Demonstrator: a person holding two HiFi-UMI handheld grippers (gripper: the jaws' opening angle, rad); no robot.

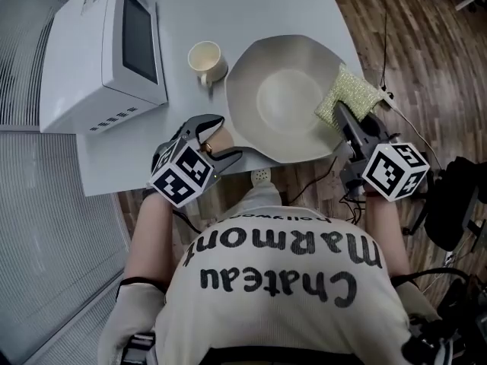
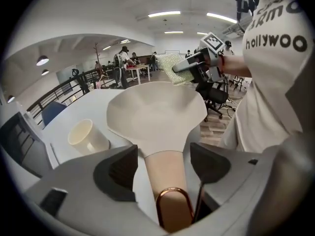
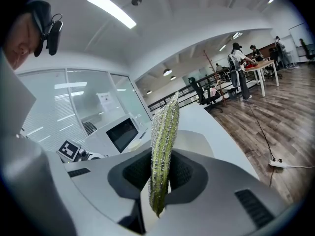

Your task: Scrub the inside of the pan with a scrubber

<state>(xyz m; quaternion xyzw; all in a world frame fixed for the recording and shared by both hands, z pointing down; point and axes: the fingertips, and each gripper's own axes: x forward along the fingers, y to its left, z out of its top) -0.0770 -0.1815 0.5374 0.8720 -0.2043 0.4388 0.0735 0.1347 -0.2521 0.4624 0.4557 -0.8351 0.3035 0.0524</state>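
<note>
handle mostly hidden under left gripper | its jaws apart, astride handle, gaps both sides | right gripper clamps scrubber at pan right rim | pan on table

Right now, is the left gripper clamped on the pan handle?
No: the left gripper has its fingers apart on either side of the pan handle, with gaps showing on both sides.

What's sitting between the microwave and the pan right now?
One cream cup, standing upright on the table between the microwave and the pan; the head view shows it.
</note>
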